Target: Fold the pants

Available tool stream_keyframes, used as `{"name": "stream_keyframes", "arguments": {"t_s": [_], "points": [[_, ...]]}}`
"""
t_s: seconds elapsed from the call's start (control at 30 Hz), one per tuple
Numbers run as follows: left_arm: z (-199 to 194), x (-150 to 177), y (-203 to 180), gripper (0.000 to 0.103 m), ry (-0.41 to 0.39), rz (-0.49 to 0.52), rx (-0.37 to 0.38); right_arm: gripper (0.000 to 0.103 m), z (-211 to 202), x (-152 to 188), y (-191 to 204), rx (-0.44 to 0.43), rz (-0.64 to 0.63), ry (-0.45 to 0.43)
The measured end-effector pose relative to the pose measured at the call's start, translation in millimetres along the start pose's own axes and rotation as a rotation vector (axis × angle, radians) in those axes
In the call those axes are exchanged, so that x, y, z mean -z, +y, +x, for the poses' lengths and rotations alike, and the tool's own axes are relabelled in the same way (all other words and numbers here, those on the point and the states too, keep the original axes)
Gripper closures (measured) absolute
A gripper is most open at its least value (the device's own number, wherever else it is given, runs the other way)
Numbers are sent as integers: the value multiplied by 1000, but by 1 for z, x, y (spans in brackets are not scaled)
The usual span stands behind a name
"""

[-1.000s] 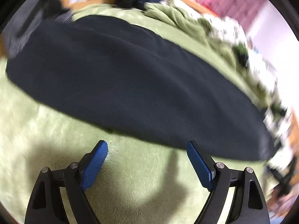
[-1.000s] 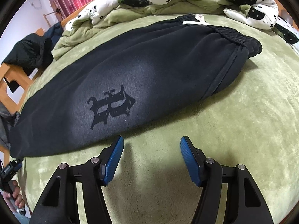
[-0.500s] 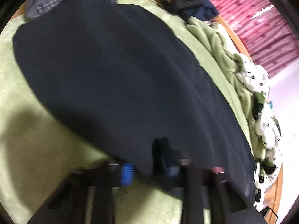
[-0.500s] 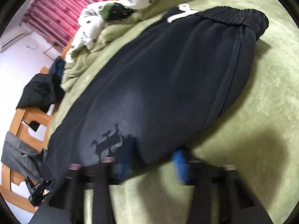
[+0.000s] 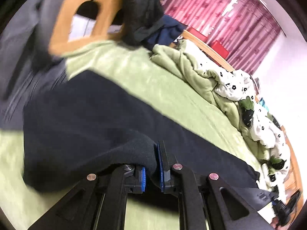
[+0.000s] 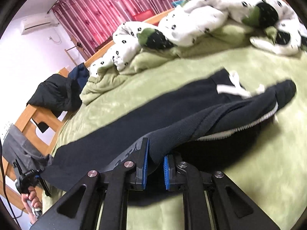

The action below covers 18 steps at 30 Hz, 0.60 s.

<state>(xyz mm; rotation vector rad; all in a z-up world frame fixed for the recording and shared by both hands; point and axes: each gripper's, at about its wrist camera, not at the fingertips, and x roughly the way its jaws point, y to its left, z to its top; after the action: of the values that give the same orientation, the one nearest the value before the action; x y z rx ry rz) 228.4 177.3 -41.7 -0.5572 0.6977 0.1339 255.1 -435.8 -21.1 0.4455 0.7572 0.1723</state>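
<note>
We have the black fleece pants [image 6: 172, 115] stretched along the green plush bed [image 6: 249, 172], near edge pinched in both the left gripper [image 5: 152, 170] and right gripper [image 6: 155, 164], fingers clenched on fabric. We should lift evenly and carry that edge to the far side, keeping it taut.

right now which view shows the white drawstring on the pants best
The right wrist view: the white drawstring lies in plain sight at the waistband end of the pants. The left wrist view shows only plain dark cloth; no drawstring is visible.
</note>
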Motion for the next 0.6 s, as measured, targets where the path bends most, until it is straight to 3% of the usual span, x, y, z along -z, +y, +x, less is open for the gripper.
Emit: {"name": "stream_keyframes", "arguments": {"t_s": [0.1, 0.23, 0.43, 0.5, 0.57, 0.6], "points": [[27, -22, -13, 93, -6, 65, -27, 90, 17, -19, 0, 8, -23, -7], [84, -38, -29, 92, 24, 115, -99, 90, 70, -41, 9, 58, -70, 12], [148, -35, -38, 92, 85, 121, -193, 87, 159, -57, 7, 187, -76, 69], [158, -31, -42, 76, 127, 153, -232, 75, 179, -59, 1, 235, -43, 89], [150, -24, -47, 63, 139, 175, -195, 68, 183, -57, -3, 226, 1, 127], [137, -19, -51, 51, 139, 187, -166, 67, 178, -55, -4, 202, 25, 136]]}}
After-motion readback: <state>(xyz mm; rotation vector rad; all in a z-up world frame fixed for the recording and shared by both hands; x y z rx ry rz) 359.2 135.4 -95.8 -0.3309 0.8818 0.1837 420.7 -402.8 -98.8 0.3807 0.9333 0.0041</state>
